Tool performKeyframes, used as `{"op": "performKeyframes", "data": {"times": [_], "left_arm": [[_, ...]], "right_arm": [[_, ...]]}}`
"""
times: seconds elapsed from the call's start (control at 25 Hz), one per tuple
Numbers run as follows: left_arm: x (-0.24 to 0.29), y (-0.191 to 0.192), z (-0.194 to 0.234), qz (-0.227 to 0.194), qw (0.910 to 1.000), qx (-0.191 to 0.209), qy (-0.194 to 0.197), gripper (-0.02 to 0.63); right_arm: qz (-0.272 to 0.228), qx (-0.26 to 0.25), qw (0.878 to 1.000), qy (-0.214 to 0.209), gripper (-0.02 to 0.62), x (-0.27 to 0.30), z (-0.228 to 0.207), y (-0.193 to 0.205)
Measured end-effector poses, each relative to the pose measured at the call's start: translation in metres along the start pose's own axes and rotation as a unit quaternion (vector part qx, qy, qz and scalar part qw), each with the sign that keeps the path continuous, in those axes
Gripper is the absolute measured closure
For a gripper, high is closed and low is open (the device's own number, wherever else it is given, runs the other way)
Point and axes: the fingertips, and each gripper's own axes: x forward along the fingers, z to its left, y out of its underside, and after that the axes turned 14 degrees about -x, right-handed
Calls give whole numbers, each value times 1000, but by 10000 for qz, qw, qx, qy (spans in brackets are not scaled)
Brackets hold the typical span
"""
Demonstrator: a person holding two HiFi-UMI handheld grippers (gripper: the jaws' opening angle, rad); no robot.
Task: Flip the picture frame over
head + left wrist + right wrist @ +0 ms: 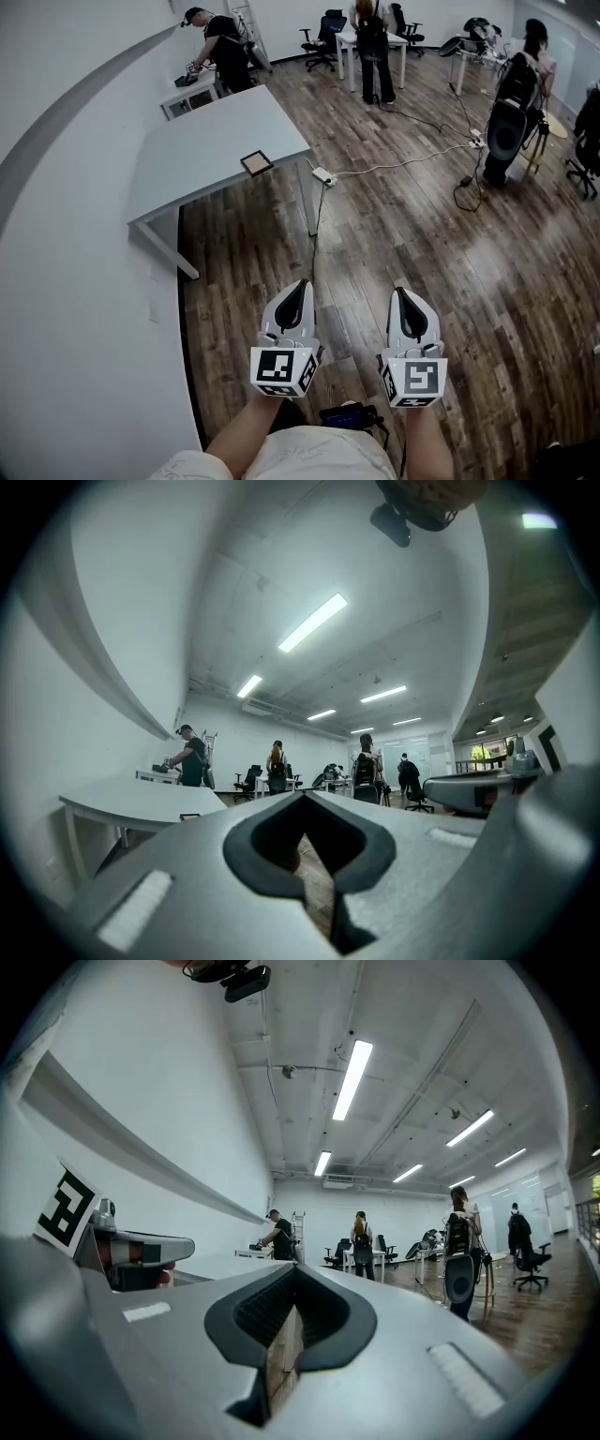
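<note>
Left gripper (pixel 300 287) & right gripper (pixel 401 293): both jaws closed, empty, well apart from picture frame (pixel 256 163). Frame sits near table (pixel 202 141) corner. A clumsy nudge could likely push it off.

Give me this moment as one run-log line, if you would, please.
picture frame: on table, near corner, untouched | left hand-held gripper: shut, empty, over floor | right hand-held gripper: shut, empty, over floor

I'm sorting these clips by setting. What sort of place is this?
Probably a shared office or lab workroom: plain white tables, wheeled office chairs at the far end, and a power strip with cables trailing over the wood floor.
</note>
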Motion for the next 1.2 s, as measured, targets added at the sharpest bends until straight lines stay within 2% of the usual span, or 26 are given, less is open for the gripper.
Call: {"op": "performKeyframes", "data": {"times": [0.2, 0.6, 1.0, 1.2], "left_arm": [[2, -1, 1, -51, 9997, 26, -247, 606], [23, -10, 48, -170, 9983, -11, -562, 606], [54, -35, 137, -303, 9960, -123, -829, 606], [66, -49, 198, -339, 9941, -232, -1008, 606]], "right_arm": [[-72, -10, 9995, -296, 571, 12, 1, 0], [-123, -54, 9976, -675, 571, 73, 27, -2], [-139, -242, 9935, -1106, 571, 167, 90, -22], [-105, -345, 9911, -1285, 571, 217, 130, -32]]}}
